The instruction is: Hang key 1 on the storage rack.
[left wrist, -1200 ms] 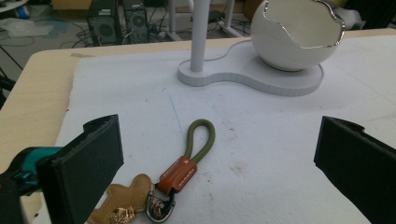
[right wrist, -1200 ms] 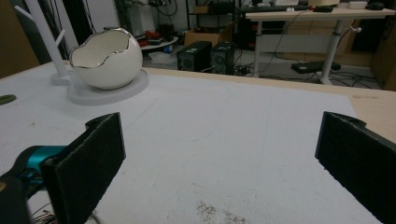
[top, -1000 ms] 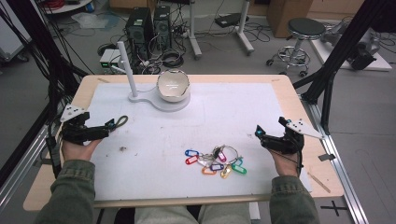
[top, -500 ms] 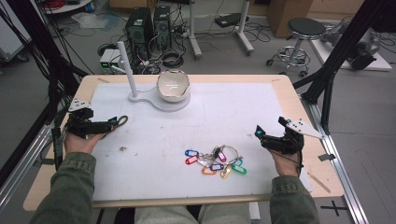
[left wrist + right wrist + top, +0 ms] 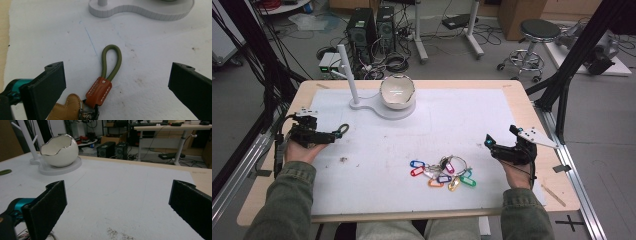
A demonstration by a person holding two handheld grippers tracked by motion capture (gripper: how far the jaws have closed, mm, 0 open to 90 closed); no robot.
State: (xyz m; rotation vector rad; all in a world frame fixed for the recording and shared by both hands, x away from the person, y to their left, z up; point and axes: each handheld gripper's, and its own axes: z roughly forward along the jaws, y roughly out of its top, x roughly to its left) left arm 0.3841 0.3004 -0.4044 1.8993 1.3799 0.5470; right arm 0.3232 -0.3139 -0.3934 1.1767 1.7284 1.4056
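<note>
My left gripper [image 5: 331, 135] rests at the left of the white mat, open. In the left gripper view, a key strap with an olive-green cord loop [image 5: 111, 62] and a brown leather tab [image 5: 99, 90] lies on the mat between the wide-apart jaws; neither jaw touches it. The loop [image 5: 343, 129] pokes out just past the jaws in the high view. My right gripper [image 5: 492, 146] sits at the right side of the mat, open with nothing in it [image 5: 117, 192]. A bunch of keys with coloured tags [image 5: 442, 173] lies left of it.
A white egg-shaped bowl [image 5: 397, 92] stands on a white base [image 5: 377, 108] with an upright post [image 5: 347, 70] at the back of the mat [image 5: 472, 120]. The bowl [image 5: 59, 150] is far ahead of the right jaws. A wooden stick [image 5: 554, 195] lies at the table's right front.
The left hand has turned a little and settled, with the strap still at its jaws. The right gripper and the keys have not moved.
</note>
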